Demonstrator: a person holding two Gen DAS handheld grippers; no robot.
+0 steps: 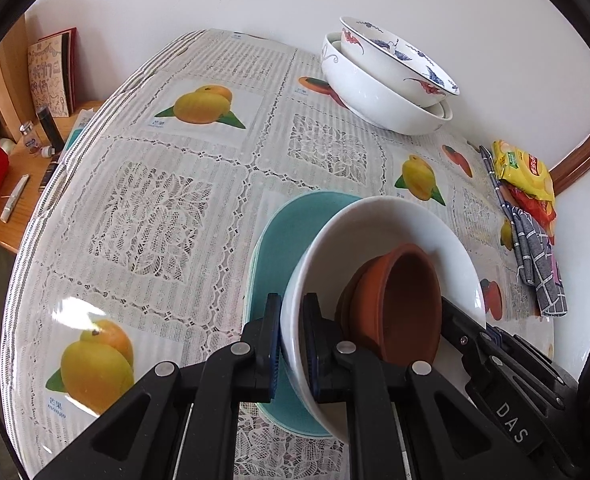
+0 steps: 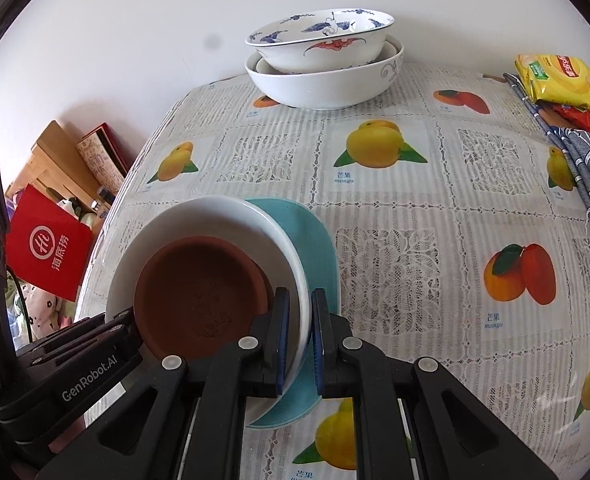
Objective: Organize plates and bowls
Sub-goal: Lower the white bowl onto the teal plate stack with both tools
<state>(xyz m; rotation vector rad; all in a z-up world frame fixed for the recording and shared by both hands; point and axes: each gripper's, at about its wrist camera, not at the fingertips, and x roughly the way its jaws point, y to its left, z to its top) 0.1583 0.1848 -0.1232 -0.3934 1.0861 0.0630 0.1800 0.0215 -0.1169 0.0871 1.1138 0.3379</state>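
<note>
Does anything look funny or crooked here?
Yes. The top patterned bowl in the far stack sits tilted, not level. Nearer, both grippers pinch the white bowl with the brown dish inside, held above the teal plate.

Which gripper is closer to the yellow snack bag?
The right gripper. It pinches the white bowl's rim on the side toward the yellow snack bag; the left gripper pinches the opposite rim.

Right tongs (image 2: 298, 336) pinch white bowl (image 2: 223, 216) rim above teal plate (image 2: 315, 240).
</note>
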